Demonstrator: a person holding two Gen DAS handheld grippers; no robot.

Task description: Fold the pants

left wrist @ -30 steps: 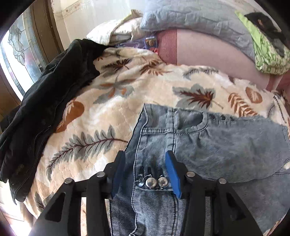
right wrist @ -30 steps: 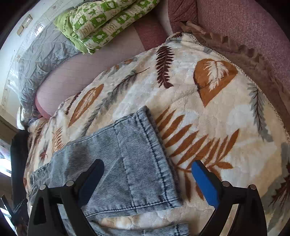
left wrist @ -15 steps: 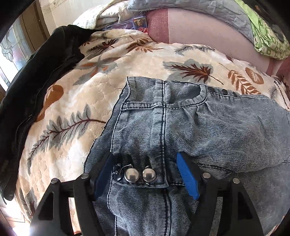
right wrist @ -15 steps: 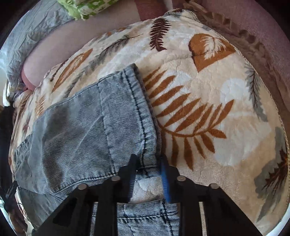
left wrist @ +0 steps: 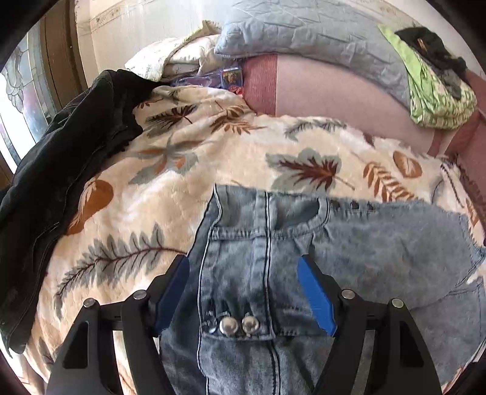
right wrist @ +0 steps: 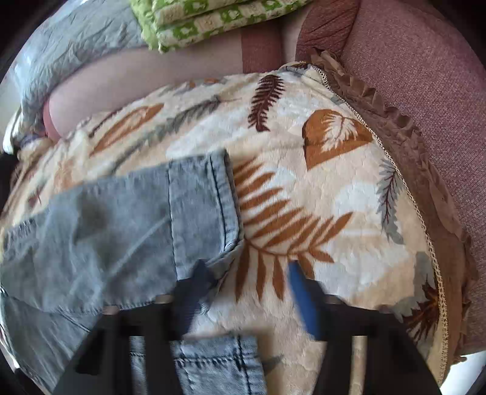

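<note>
Light blue denim pants (left wrist: 349, 243) lie on a cream leaf-print blanket (left wrist: 158, 188). In the left wrist view the waistband with two metal buttons (left wrist: 238, 325) sits between my open left gripper's (left wrist: 243, 273) blue pads, which hover over it without holding it. In the right wrist view the folded leg hem (right wrist: 206, 212) lies on the blanket (right wrist: 334, 188). My right gripper (right wrist: 247, 273) is open just off the hem's near corner and is motion-blurred.
A black jacket (left wrist: 60, 170) is heaped at the blanket's left edge. A grey quilted pillow (left wrist: 319, 33) and a green patterned cloth (right wrist: 212, 18) lie at the back. The pink sofa arm (right wrist: 410, 60) rises on the right.
My left gripper has opened wider and drawn back from the waistband. My right gripper, closed on the hem corner half a second ago, has opened and let it go.
</note>
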